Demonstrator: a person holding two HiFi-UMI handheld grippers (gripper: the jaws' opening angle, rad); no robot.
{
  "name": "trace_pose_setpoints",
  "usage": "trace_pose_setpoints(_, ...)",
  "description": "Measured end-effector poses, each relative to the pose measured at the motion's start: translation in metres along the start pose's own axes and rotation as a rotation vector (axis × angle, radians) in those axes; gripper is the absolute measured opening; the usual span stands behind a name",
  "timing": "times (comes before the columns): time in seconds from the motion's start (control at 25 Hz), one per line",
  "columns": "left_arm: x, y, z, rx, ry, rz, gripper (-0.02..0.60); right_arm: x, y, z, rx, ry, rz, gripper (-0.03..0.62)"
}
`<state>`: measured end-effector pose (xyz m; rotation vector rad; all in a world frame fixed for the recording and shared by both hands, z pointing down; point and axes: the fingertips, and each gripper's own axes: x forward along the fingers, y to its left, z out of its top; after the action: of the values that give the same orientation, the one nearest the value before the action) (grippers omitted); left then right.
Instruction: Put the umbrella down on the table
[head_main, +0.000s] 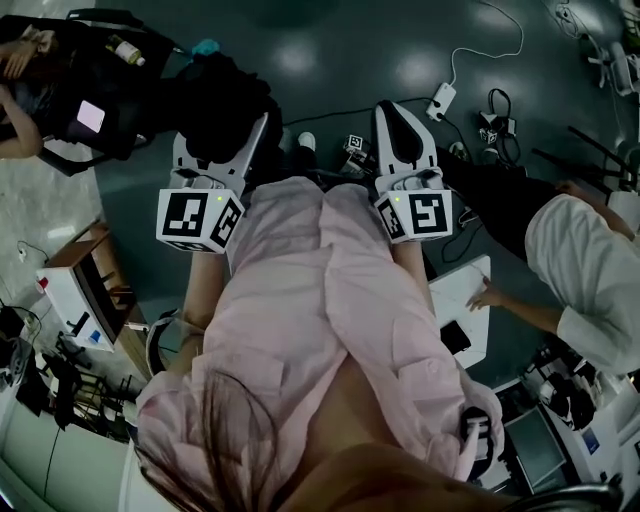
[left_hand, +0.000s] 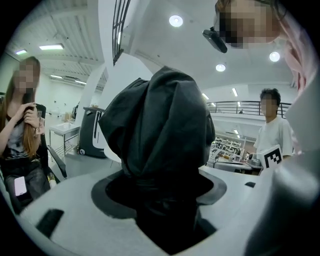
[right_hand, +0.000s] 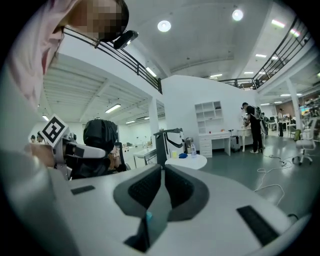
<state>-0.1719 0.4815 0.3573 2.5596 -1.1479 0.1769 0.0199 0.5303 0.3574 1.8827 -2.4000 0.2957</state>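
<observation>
A folded black umbrella (left_hand: 160, 125) fills the left gripper view, bunched fabric upward, and my left gripper (left_hand: 161, 192) is shut on its lower part. From the head view the umbrella (head_main: 222, 100) is a dark mass at the tip of the left gripper (head_main: 250, 140), held out over the floor. The right gripper (head_main: 392, 110) is beside it, jaws shut (right_hand: 162, 182) with nothing between them. From the right gripper view the umbrella (right_hand: 99, 136) shows at the left. A small round white table (right_hand: 186, 161) stands ahead.
A person sits in a chair (head_main: 30, 95) on the left. Another person in white (head_main: 585, 270) leans on a white table (head_main: 462, 290) on the right. Cables and a power strip (head_main: 440, 98) lie on the dark floor. A white cabinet (head_main: 72, 290) stands at lower left.
</observation>
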Motion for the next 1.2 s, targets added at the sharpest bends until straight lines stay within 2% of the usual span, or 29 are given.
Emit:
trace_pose_setpoints(0.24, 0.008, 0.006, 0.005, -0.017, 0.005, -0.013, 0.319, 0.007, -0.009, 0.007, 0.039, -0.022, -0.033, 0.043)
trace_pose_setpoints(0.48, 0.042, 0.028, 0.013, -0.018, -0.018, -0.026, 0.319, 0.035, -0.025, 0.01, 0.029, -0.006, -0.054, 0.043)
trace_pose_setpoints(0.64, 0.078, 0.053, 0.02, -0.042, -0.022, -0.035, 0.319, 0.077, -0.044, 0.013, 0.055, 0.007, -0.083, 0.043)
trace_pose_setpoints(0.76, 0.108, 0.074, 0.035, -0.057, -0.026, -0.04, 0.319, 0.12, -0.054, 0.029, 0.068, 0.001, -0.072, 0.043)
trace_pose_setpoints(1.08, 0.166, 0.139, 0.088, -0.043, -0.01, -0.035, 0.319, 0.215, -0.062, 0.065, 0.041, 0.003, -0.048, 0.043)
trace_pose_setpoints(1.2, 0.179, 0.154, 0.098, -0.032, -0.001, -0.045, 0.319, 0.232, -0.069, 0.07, 0.038, -0.011, -0.081, 0.043)
